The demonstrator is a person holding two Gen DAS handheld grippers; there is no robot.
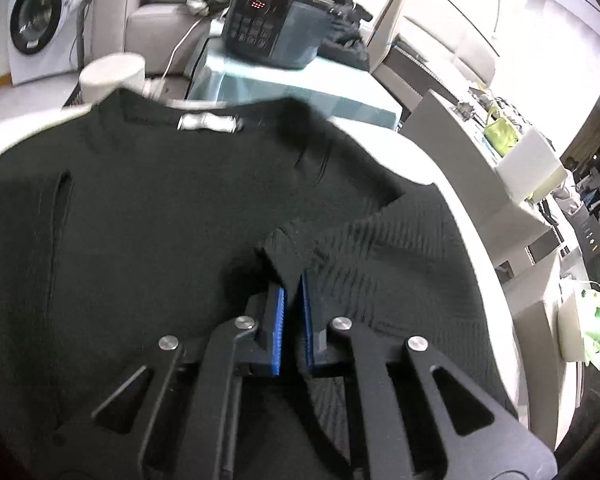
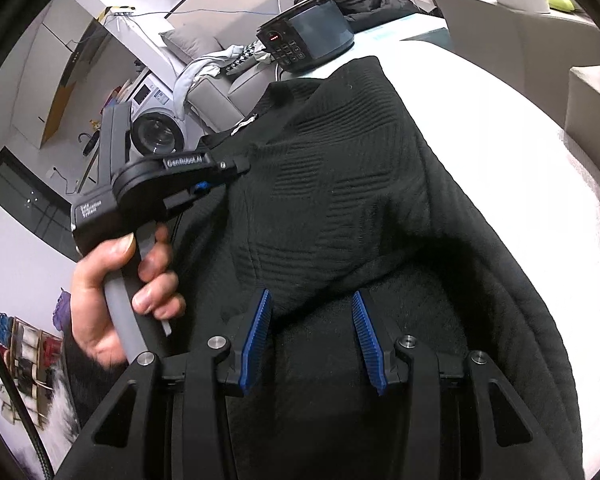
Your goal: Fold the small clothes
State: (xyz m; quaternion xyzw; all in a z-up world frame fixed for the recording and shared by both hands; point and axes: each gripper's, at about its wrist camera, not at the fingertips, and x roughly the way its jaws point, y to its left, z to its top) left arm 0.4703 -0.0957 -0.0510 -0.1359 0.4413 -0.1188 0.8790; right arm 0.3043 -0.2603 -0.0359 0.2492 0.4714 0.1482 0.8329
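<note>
Black knit sweater (image 1: 148, 216) spread over a white round table (image 1: 452, 184), neckline with a white label (image 1: 210, 123) toward the far side. Right part of the garment folded across the body, ribbed texture on top. Left gripper (image 1: 294, 300) clamped tight on a raised fold of the sweater near the middle, blue pads (image 1: 279, 320) pressing the black cloth from both sides. Seen from the right wrist camera, the same left gripper (image 2: 236, 168) reaching in from the left, held by a bare hand (image 2: 112, 280) around a grey handle. Right gripper (image 2: 312, 332) low over the near part of the sweater (image 2: 340, 184), jaws parted, blue pads (image 2: 256, 328) apart with cloth lying beneath and nothing pinched between them. Beyond the table's far edge, a black appliance (image 1: 268, 20) with a keypad and red lights on a pale blue surface, dark clothes heaped behind it. Far left, a washing machine (image 1: 36, 20) and a grey sofa (image 1: 148, 20).
</note>
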